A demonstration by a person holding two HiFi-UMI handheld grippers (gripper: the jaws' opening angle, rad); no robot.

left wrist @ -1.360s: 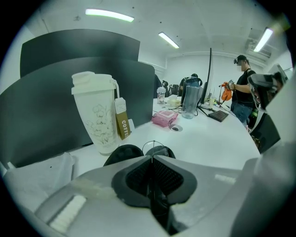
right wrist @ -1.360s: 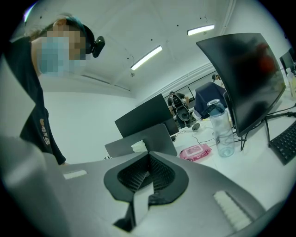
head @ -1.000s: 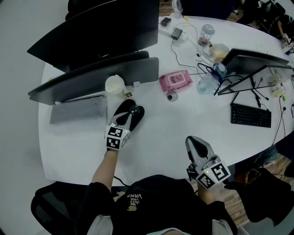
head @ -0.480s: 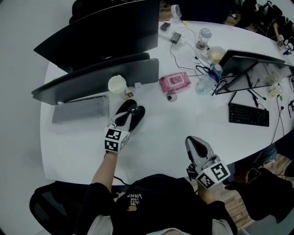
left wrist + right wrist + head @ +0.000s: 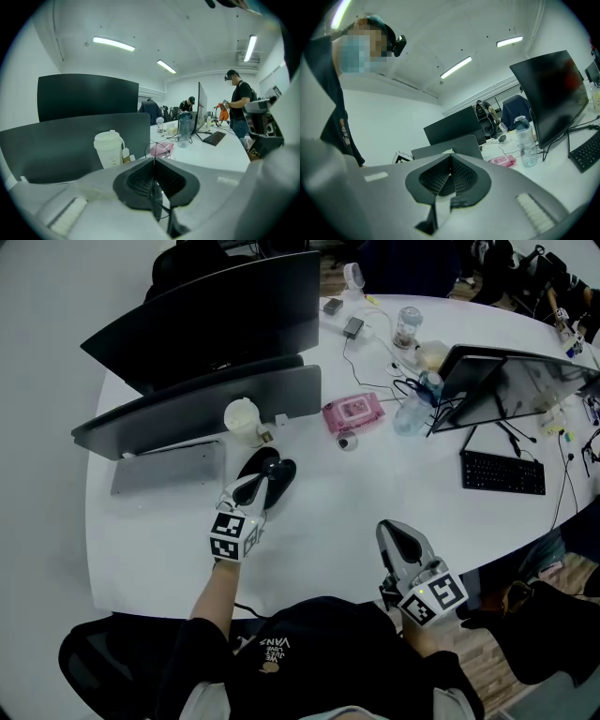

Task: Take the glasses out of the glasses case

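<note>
— Where are the glasses (image 5: 158,149)?
— Pinched in the closed left gripper (image 5: 255,486), right at the black glasses case (image 5: 281,472). The case runs 1-to-7 o'clock. The right gripper (image 5: 394,532), closed and empty, sits well apart at 4 o'clock.

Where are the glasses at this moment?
In the left gripper view, the thin-framed glasses are pinched between the left tongs; in the head view these sit at the black case, near the white cup.
</note>
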